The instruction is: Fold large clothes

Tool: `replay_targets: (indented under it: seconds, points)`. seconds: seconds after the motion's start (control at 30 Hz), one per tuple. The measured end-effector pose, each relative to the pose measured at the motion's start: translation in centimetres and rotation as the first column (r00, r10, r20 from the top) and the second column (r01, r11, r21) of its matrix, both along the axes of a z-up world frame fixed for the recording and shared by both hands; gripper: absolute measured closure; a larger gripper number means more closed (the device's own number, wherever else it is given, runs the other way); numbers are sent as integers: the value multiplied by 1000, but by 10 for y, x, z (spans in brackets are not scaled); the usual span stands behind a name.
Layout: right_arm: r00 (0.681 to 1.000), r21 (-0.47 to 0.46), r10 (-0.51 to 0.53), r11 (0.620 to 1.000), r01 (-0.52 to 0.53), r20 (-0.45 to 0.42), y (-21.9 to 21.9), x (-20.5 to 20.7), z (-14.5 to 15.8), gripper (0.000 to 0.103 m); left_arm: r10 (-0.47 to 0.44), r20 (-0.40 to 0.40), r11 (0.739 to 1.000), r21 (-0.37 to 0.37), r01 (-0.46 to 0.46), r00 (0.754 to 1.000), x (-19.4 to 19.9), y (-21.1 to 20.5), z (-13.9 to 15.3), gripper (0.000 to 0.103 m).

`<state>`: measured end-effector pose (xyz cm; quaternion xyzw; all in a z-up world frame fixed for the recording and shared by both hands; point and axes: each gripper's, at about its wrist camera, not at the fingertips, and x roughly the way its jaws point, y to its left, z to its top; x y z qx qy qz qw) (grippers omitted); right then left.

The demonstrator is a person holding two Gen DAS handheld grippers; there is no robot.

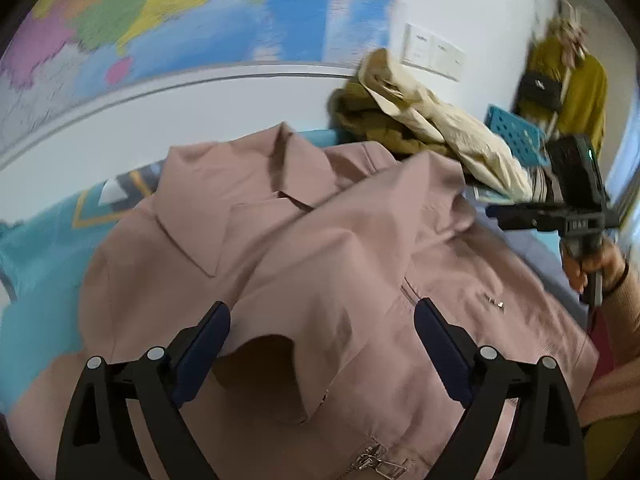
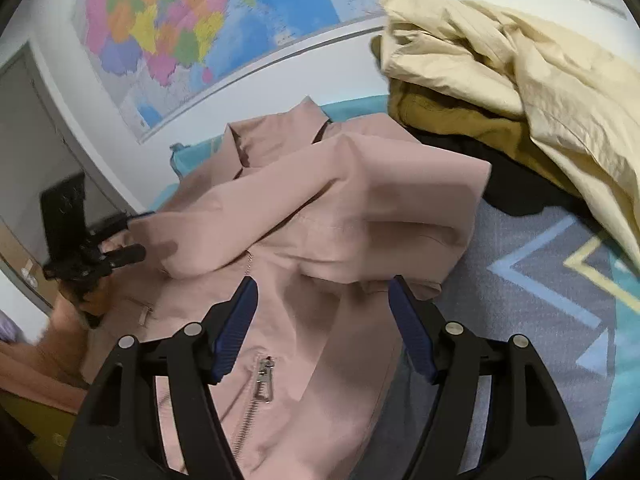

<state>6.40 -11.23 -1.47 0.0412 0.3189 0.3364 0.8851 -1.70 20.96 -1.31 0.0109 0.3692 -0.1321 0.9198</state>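
A: Where's your pink jacket [image 1: 328,240] lying?

B: Flat on the patterned mat [image 2: 560,300], collar toward the wall map [image 1: 140,20]. It's a smooth woven cloth with broad pointed lapels, and one sleeve is folded across its chest, the open cuff pointing at your left gripper [image 1: 322,328].

A: And that gripper's jaws?

B: Spread wide, hanging over the cuff with nothing between them. The pads are dark blue and ribbed, set on black plastic arms.

A: Your right gripper [image 2: 322,316]?

B: Also parted, empty, poised above the jacket's folded shoulder edge. Just below it, on the jacket front, there's a metal zipper pull [image 2: 264,376] with a toothed track running down at a slant.

A: What sits near the jacket?

B: Beyond its far shoulder, a crumpled cream garment [image 2: 520,60], thin and creased like paper, draped over an olive one [image 2: 448,120] with something black beneath. The mat beside the jacket is short-piled, grey and teal with pale blue and yellow chevrons.

A: Anything further back?

B: Past that pile, a blue perforated basket [image 1: 516,132] and a mustard coat [image 1: 580,92] hanging with a small black bag [image 1: 538,88].
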Motion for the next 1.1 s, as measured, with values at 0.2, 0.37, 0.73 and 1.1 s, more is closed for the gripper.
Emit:
replay_targets:
  seconds: [0.2,0.37,0.73,1.1]
  points:
    - [988,-218,-1,975,35,156,34,-7,-1,35,145,-88,986,-65,-150,986,28,29,6,101]
    - [963,-402,70,915,42,261,60,-12,-8,37,286,-144,892,-320,-318,947,29,97,42,101]
    - [960,-359,133,933,-38,246,22,-23,11,99,289,-337,848,-344,-403,896,32,119,10,101]
    - [993,-175,28,984,-8,112,-23,-23,14,51,326,-422,864,-232,-448,846,2,121,-34,95]
